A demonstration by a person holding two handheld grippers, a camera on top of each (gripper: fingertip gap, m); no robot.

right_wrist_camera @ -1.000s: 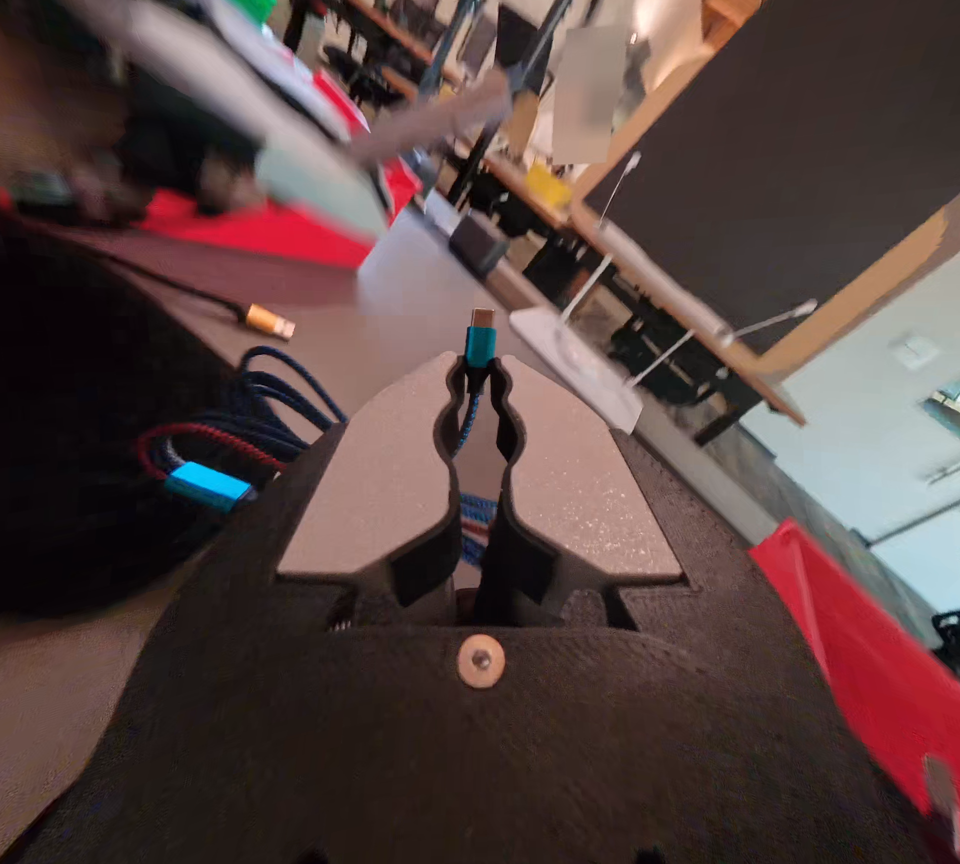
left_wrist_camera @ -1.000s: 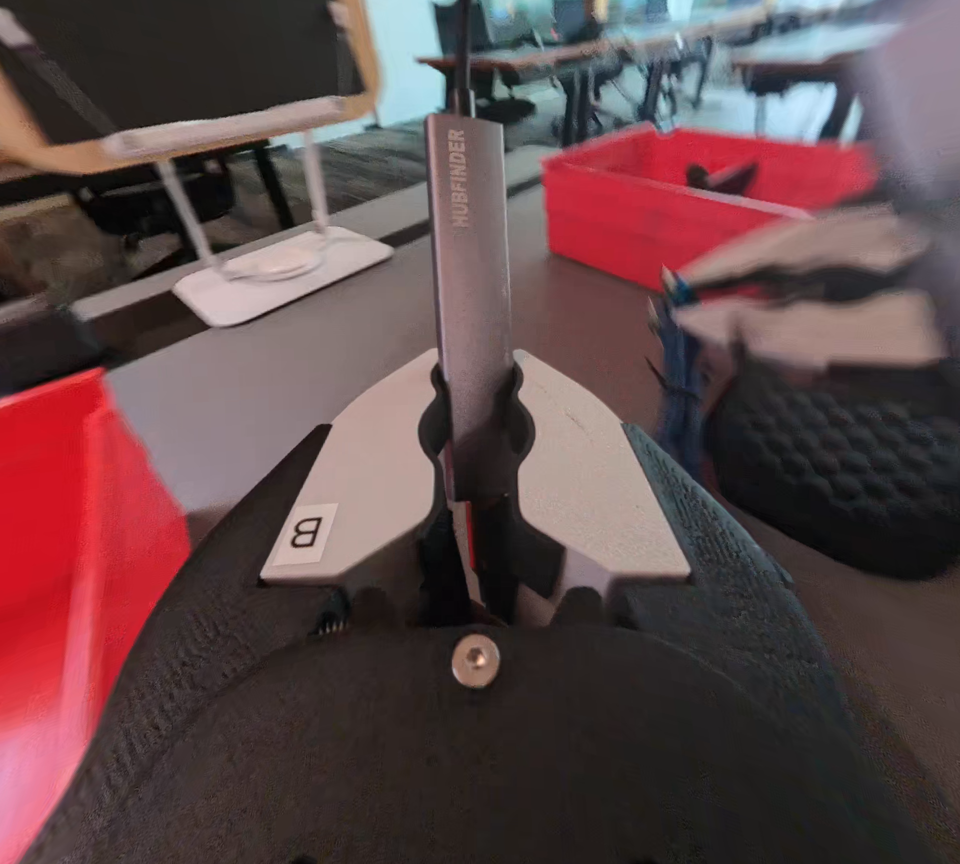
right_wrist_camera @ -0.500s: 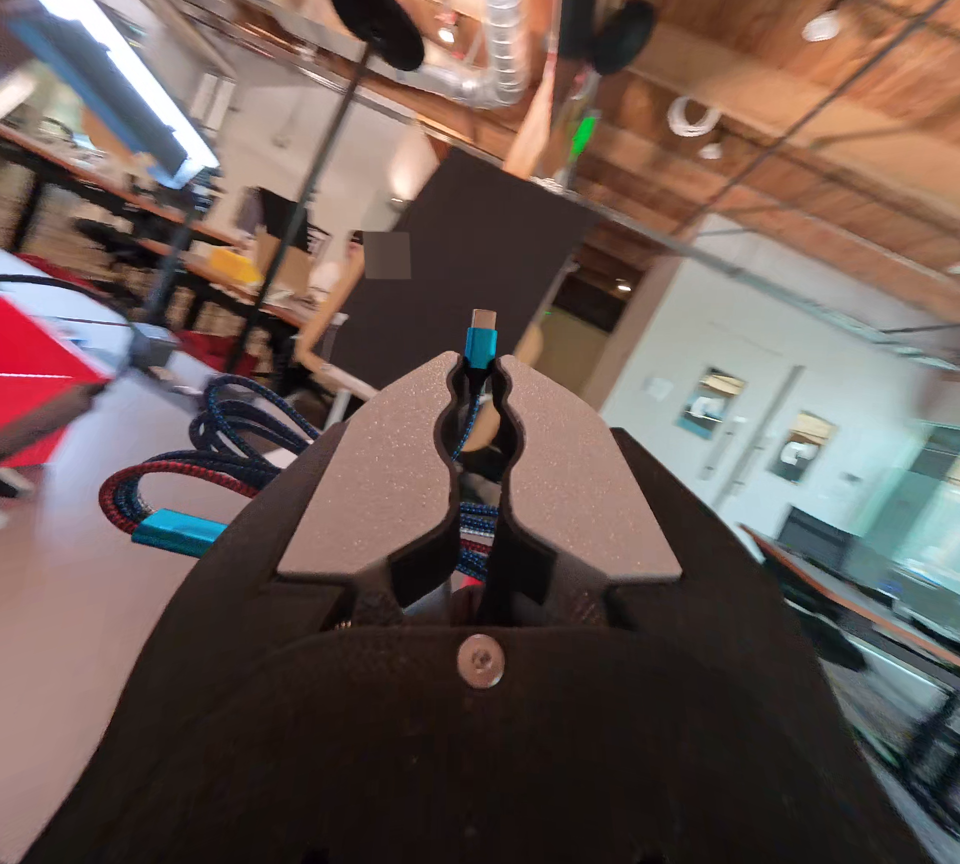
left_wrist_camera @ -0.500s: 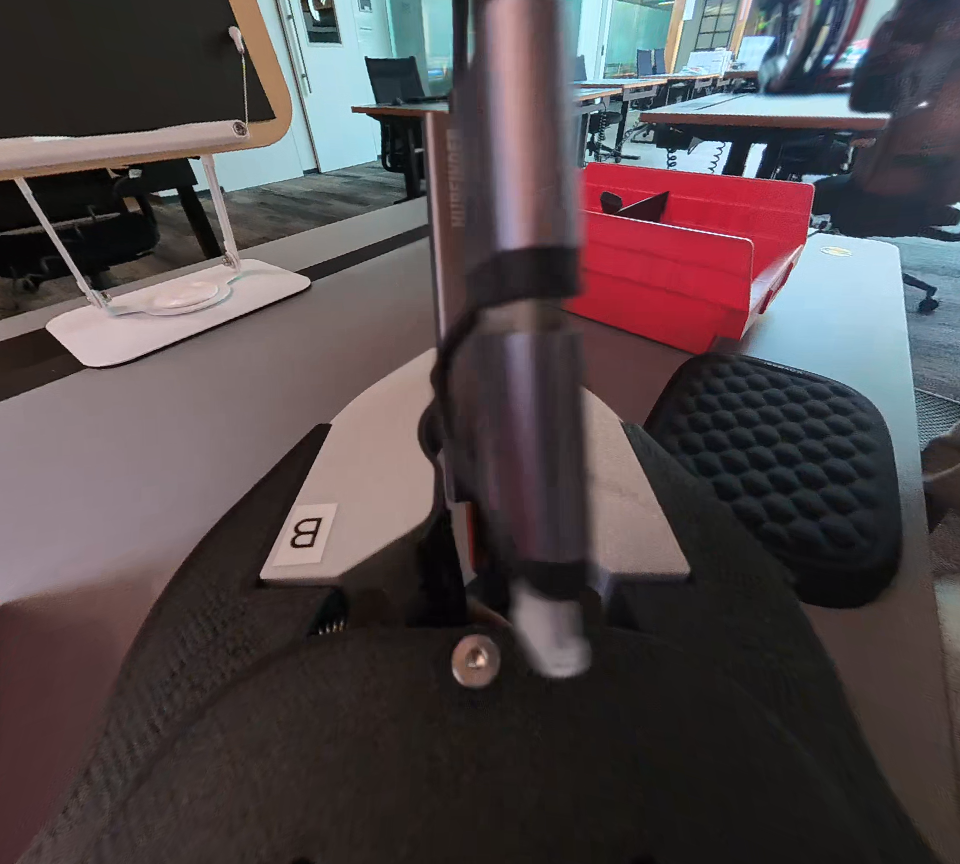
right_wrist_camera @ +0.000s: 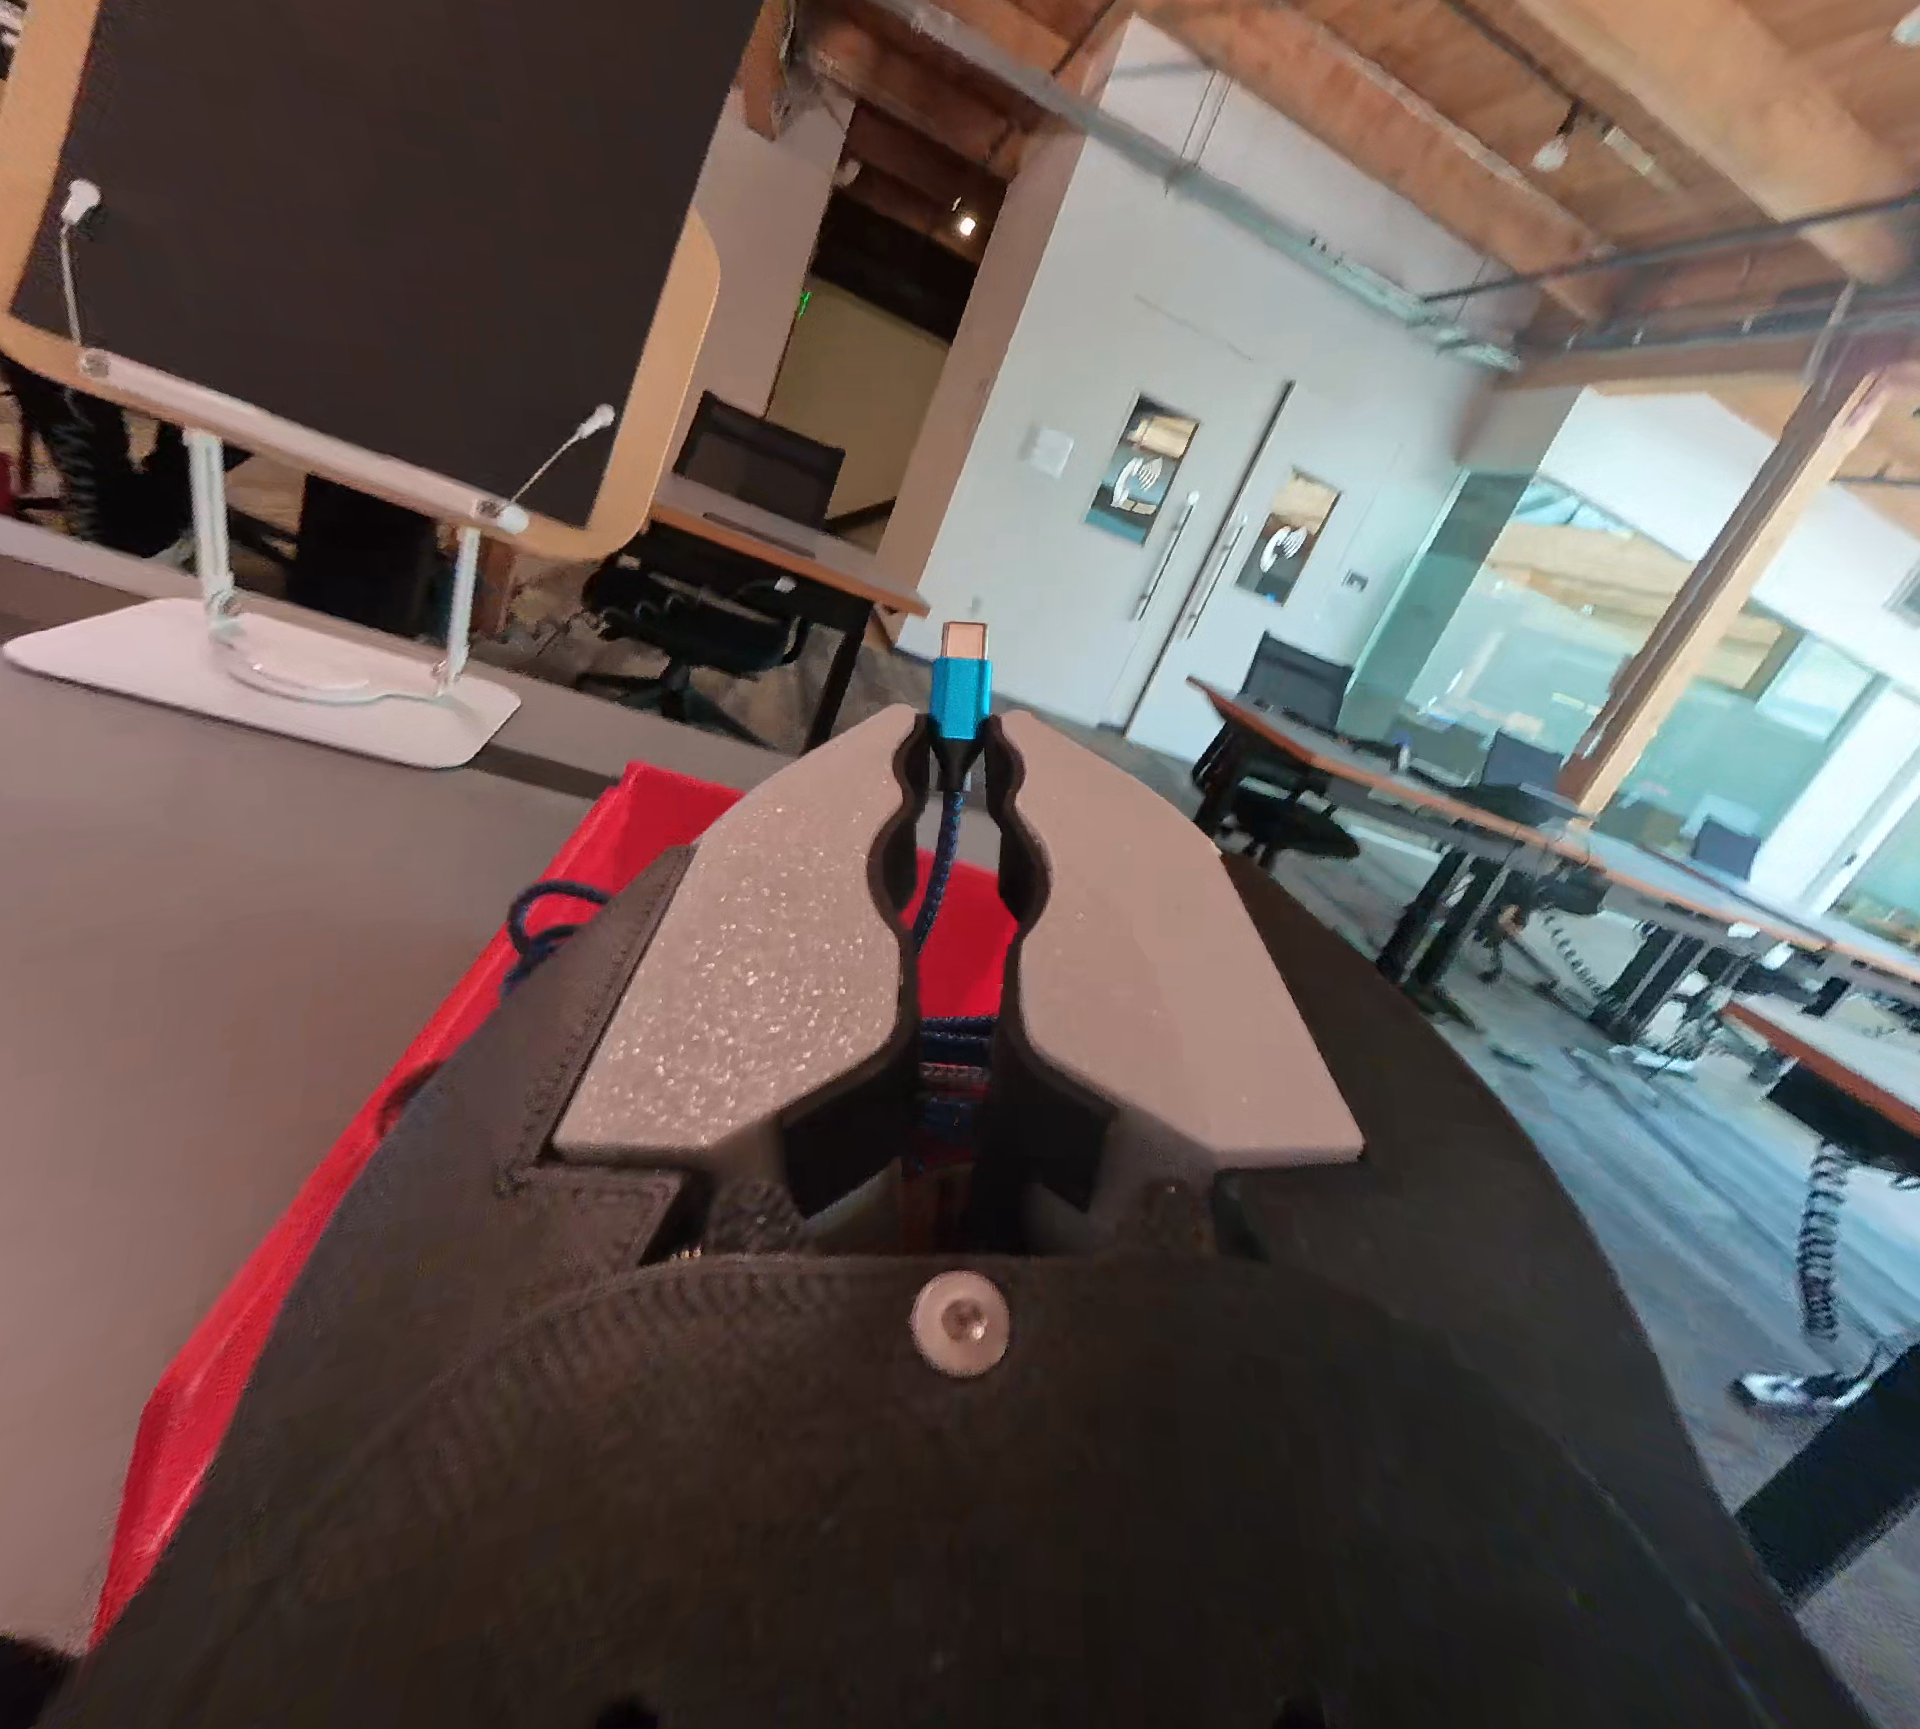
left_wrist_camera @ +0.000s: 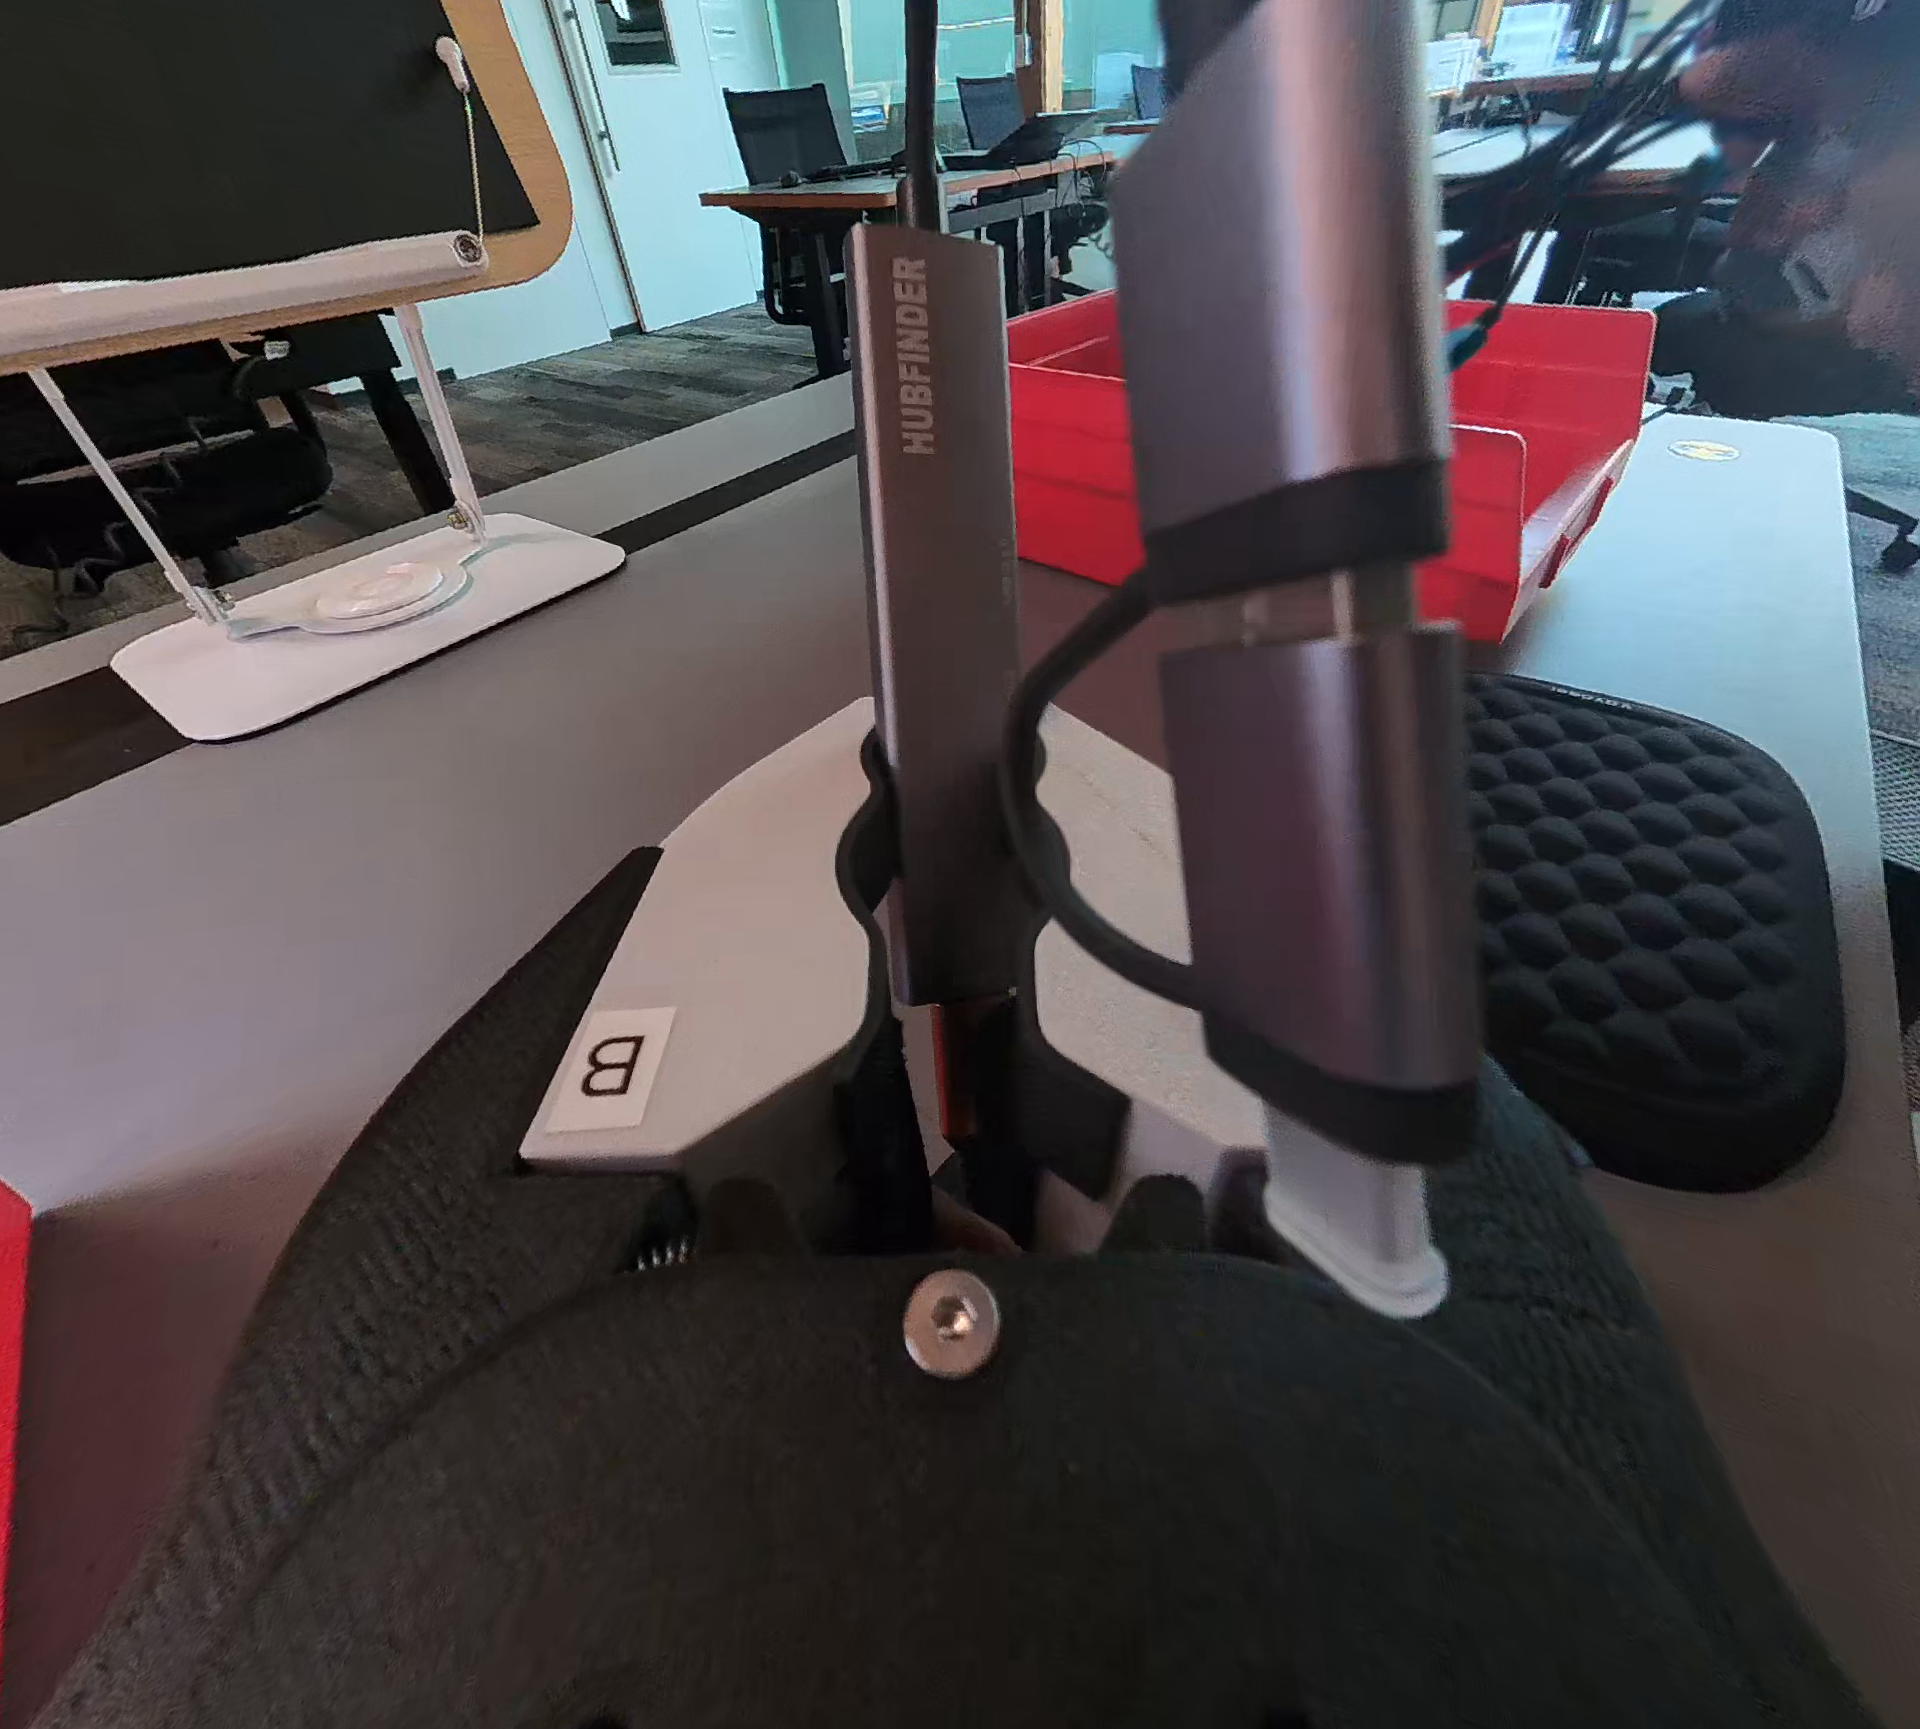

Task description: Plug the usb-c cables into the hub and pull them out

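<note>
Hub (left_wrist_camera: pixel 930 599) in left tool (left_wrist_camera: pixel 951 760), grey desk (left_wrist_camera: pixel 312 858), open office behind

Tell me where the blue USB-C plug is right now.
In the right wrist view, the blue USB-C plug sticks out past the tips of the right tool, which is shut on it, metal end pointing forward; the red bin lies below.

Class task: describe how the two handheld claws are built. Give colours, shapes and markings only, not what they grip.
Both match: the left claw and right claw each have two light grey, speckled fingers with wavy black inner edges, set in a rounded, textured black body with one silver screw. Only the left claw carries a white sticker with a black letter.
</note>
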